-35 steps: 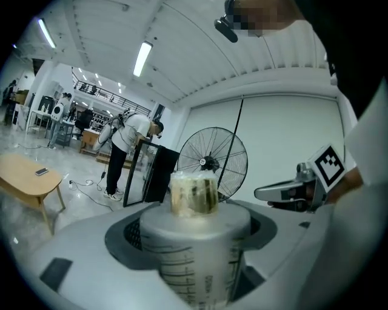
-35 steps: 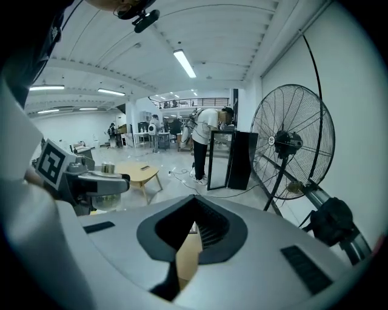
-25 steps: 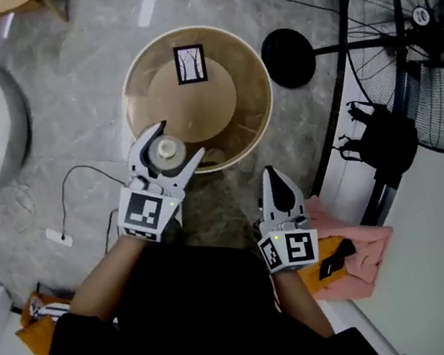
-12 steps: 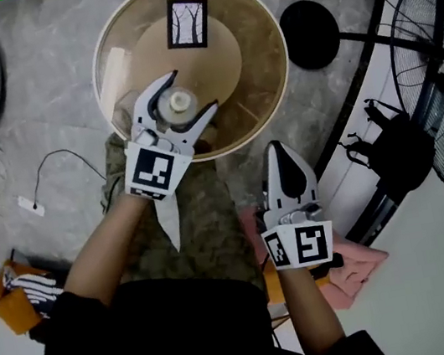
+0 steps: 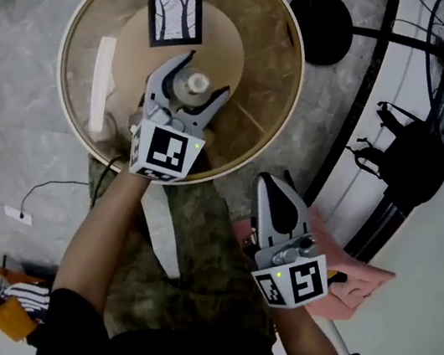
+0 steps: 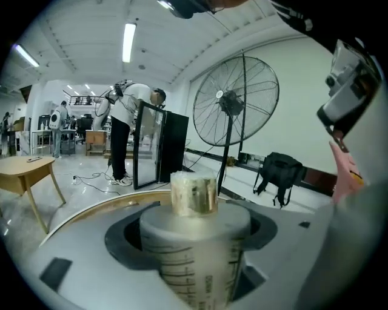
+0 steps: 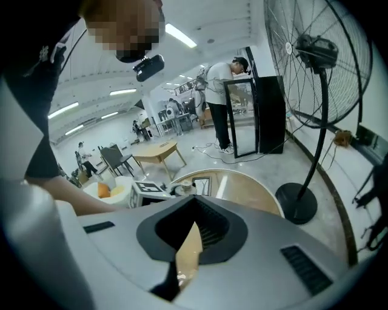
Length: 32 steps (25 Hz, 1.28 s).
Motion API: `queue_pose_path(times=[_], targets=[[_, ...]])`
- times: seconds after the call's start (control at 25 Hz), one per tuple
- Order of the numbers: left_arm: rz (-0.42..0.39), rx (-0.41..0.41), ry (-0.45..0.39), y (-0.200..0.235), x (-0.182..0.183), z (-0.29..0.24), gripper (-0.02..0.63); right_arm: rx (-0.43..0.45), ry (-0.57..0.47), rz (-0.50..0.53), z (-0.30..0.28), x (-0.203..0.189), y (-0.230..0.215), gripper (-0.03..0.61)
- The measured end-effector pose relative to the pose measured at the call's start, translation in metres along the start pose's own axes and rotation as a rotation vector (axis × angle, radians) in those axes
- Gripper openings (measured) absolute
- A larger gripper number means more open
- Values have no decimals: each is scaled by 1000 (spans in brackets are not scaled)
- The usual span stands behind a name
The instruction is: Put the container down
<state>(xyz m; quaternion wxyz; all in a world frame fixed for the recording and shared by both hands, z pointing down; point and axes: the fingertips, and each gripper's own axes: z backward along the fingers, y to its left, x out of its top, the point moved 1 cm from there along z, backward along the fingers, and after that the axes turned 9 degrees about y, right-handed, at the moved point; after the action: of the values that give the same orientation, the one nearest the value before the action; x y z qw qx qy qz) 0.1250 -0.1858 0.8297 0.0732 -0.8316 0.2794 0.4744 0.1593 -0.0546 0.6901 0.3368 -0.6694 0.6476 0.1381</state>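
Observation:
A white container (image 5: 196, 84) with printed graduation lines and a pale cap (image 6: 194, 192) sits between the jaws of my left gripper (image 5: 190, 93), which is shut on its body (image 6: 194, 254). It is over the round glass-topped table (image 5: 272, 53), just in front of a black-and-white picture card (image 5: 175, 11). Whether its base touches the table is hidden. My right gripper (image 5: 271, 185) hangs lower, off the table by the person's lap, jaws together and holding nothing. In the right gripper view (image 7: 194, 209) only a thin slit shows between the jaws.
A white strip (image 5: 101, 83) lies on the table's left side. At the right are a standing fan (image 5: 443, 31), its black base (image 5: 321, 15) and a black bag (image 5: 409, 152). A pink cloth (image 5: 355, 281) lies beside my right gripper. People stand in the background.
My left gripper has carried the container from the table's near edge inward towards the picture card. The right gripper has stayed shut and dropped back near the lap.

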Motion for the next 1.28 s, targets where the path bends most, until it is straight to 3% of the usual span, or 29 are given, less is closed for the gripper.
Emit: queue_pose_path(times=[0.16,0.76,0.92,1.08,1.28], targets=[[-54,-25,33,-5,-29,-27,350,68,9,5,-13,-18,6,21],[-97,-66,71,-16,-59,-66,350,68,-6,-49,-30,-19,-24,21],[-91,-83,104,-18,-71,-65,350,104,-2,-64,-29,-23,-11,21],[-112,-85,85,-21,-72,-62,350,154,7,-50,-30,-27,10,21],[-152,-77,96,-23,-81,-57,350,163,-10,-49,-31,-25,20,21]])
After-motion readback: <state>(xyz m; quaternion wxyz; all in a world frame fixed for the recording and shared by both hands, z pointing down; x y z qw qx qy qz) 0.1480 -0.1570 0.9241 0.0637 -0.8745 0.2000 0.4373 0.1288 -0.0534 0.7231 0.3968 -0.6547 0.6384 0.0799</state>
